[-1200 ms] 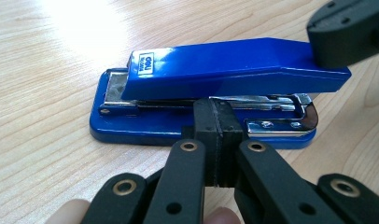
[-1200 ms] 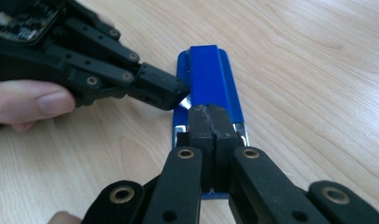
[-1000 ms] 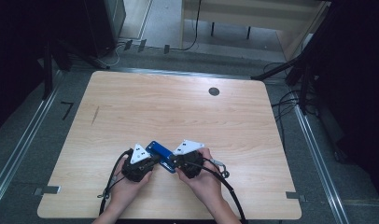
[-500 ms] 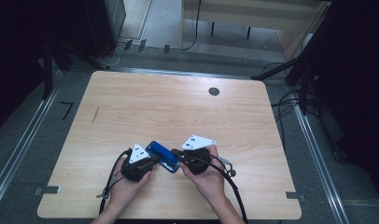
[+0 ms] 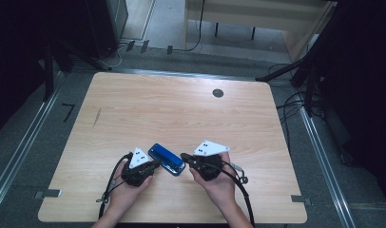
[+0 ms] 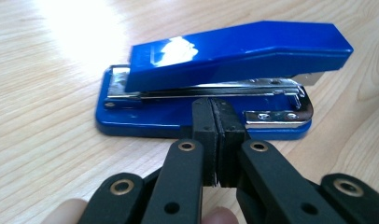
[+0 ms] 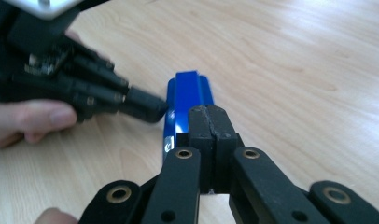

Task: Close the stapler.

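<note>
Light wood-grain worktop [image 5: 181, 114], rounded corners, dark round grommet [image 5: 218, 93] near far edge. Grey floor [image 5: 34, 156] around it; metal rails [image 5: 20, 152] along both sides. Black cables [image 5: 291, 107] trail at right. Pale wooden furniture [image 5: 257, 14] beyond. Surroundings dark.

Black left gripper [image 5: 155, 164], brass rivets, white three-cornered plate; right gripper [image 5: 185, 156] alike, black cable

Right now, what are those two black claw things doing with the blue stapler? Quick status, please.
Left gripper jaws shut, tips at the stapler base's long side. Right gripper jaws shut, at its end. Stapler flat on the table, closed. Nothing in the way.
</note>
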A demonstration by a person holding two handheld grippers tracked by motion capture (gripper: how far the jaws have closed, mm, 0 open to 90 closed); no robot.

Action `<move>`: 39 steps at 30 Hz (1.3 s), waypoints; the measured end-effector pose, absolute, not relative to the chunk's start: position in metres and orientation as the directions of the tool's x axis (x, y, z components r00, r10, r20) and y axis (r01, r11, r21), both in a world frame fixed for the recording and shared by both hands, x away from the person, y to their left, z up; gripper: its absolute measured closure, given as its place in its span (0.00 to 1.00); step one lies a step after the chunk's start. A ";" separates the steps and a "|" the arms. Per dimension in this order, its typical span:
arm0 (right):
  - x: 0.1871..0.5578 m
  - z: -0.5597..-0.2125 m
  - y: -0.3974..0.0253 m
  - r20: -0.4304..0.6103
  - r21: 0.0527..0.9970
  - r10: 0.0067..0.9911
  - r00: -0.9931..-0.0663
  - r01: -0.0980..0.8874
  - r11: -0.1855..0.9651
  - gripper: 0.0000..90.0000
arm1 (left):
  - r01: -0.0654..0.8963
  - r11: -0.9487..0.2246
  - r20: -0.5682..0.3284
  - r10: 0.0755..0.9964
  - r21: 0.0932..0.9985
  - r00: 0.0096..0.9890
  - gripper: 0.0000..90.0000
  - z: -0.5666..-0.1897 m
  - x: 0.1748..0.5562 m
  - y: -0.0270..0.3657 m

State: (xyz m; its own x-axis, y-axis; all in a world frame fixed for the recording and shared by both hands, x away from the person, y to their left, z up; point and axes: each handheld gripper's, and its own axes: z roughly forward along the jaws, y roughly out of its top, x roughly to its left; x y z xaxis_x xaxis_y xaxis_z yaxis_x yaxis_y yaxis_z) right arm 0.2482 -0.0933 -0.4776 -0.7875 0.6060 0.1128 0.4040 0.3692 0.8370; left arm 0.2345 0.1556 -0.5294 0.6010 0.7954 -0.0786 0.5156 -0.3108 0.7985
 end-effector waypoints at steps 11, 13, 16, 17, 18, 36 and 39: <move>0.236 -0.492 -0.084 0.133 0.829 0.570 -0.810 0.407 0.385 1.00 | 0.527 -0.231 -0.116 0.831 0.818 0.544 0.93 -0.524 0.232 0.193; 0.235 -0.495 -0.083 0.132 0.827 0.565 -0.815 0.405 0.391 1.00 | 0.525 -0.216 -0.123 0.835 0.823 0.536 0.87 -0.524 0.231 0.200; 0.234 -0.500 -0.082 0.148 0.825 0.560 -0.815 0.414 0.385 1.00 | 0.517 -0.189 -0.134 0.841 0.835 0.524 0.79 -0.525 0.230 0.210; 0.233 -0.502 -0.081 0.156 0.822 0.557 -0.816 0.420 0.385 1.00 | 0.514 -0.178 -0.138 0.845 0.839 0.517 0.75 -0.524 0.230 0.214; 0.233 -0.504 -0.080 0.157 0.820 0.554 -0.817 0.420 0.388 1.00 | 0.513 -0.158 -0.145 0.853 0.844 0.502 0.72 -0.524 0.230 0.219; 0.234 -0.530 -0.064 0.154 0.785 0.527 -0.836 0.428 0.449 1.00 | 0.525 -0.039 -0.138 0.946 0.850 0.294 0.22 -0.519 0.228 0.300; 0.233 -0.533 -0.061 0.149 0.773 0.526 -0.837 0.431 0.467 1.00 | 0.528 -0.040 -0.141 0.944 0.848 0.297 0.18 -0.520 0.228 0.306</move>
